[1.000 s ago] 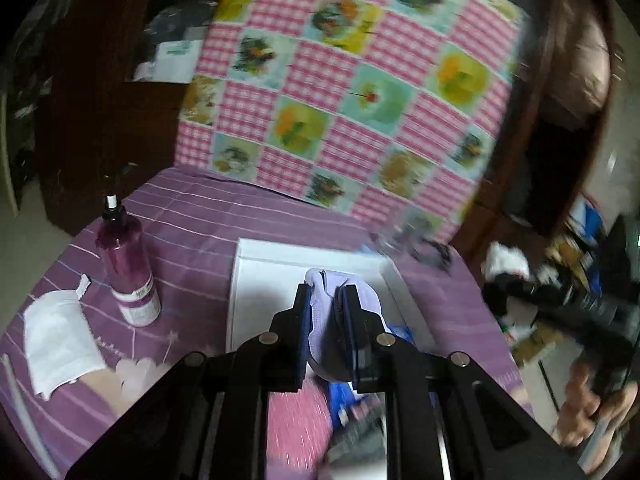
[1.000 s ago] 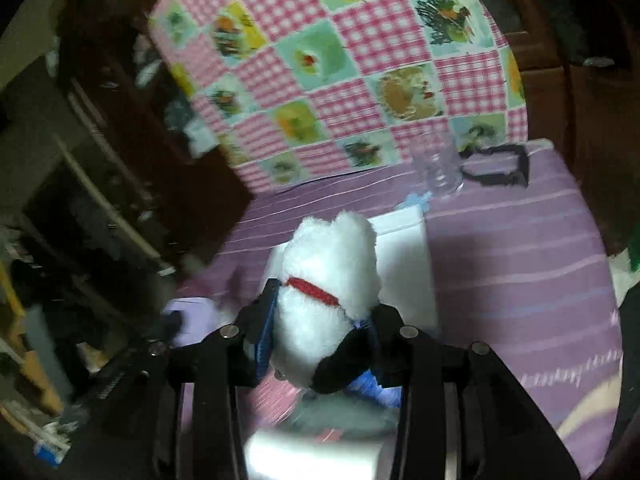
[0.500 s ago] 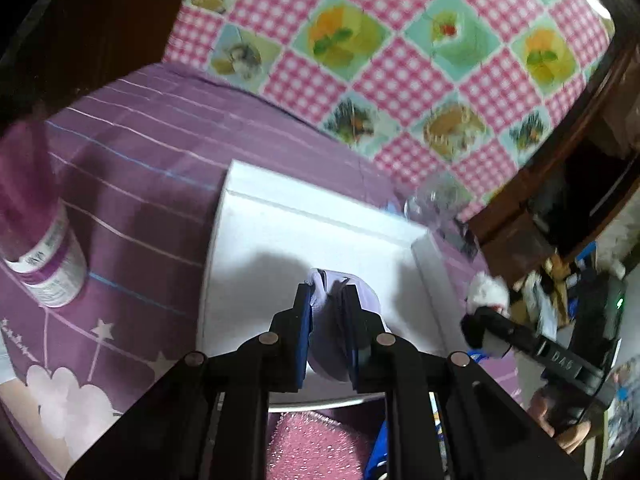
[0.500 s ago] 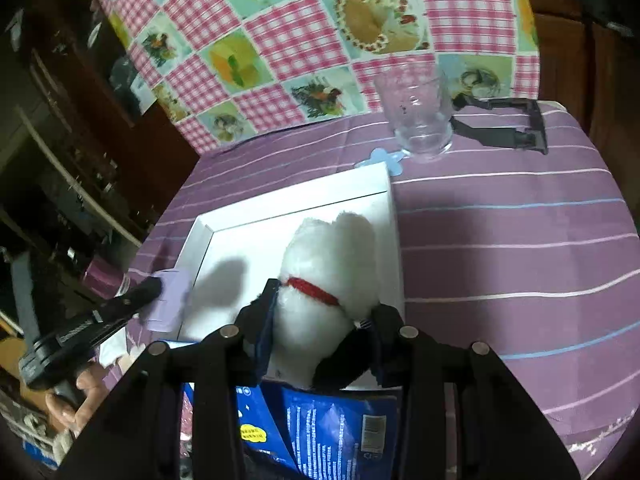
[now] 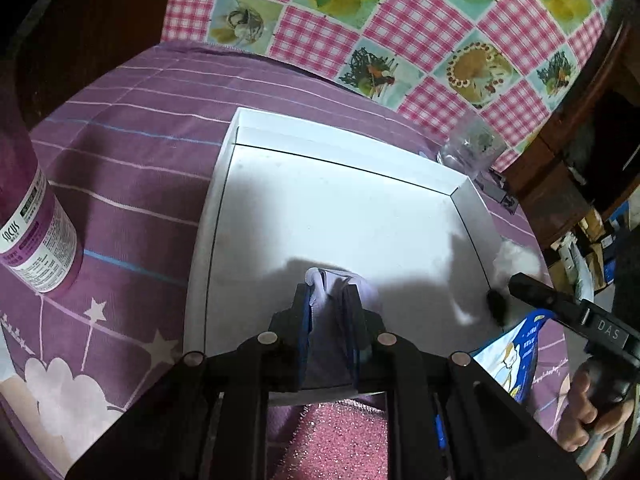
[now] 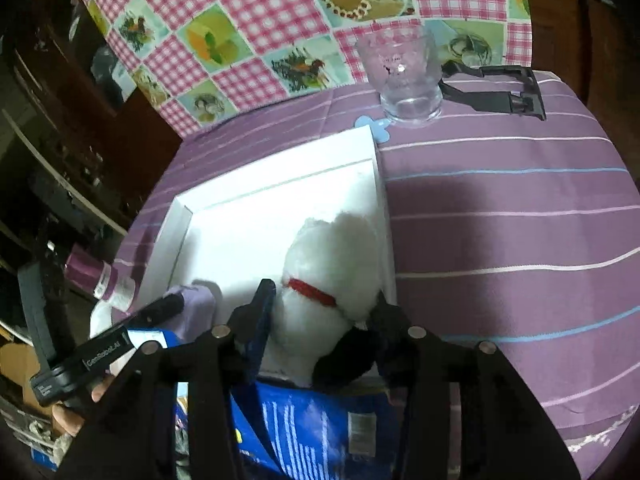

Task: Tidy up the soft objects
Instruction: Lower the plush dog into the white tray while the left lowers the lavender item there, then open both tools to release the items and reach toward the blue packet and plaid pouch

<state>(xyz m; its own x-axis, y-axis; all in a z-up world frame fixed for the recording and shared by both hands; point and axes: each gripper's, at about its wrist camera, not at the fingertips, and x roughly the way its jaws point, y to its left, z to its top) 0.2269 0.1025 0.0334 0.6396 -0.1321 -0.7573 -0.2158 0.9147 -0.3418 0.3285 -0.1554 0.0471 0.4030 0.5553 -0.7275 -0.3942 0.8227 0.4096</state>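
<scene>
The left gripper [image 5: 328, 296] was clamped on a lilac cloth [image 5: 340, 288], which was held low over the near part of the white tray [image 5: 280, 136]. The right gripper [image 6: 324, 304] had just been opening, with a white plush toy [image 6: 336, 256] between its jaws; the toy was rested in the tray against the right wall, and whether the pads were pressed on it could not be told. A purple bottle [image 5: 36, 240] was stood on the striped purple cloth [image 6: 500, 200], left of the tray, and a clear glass [image 6: 404, 76] beyond its far right corner.
</scene>
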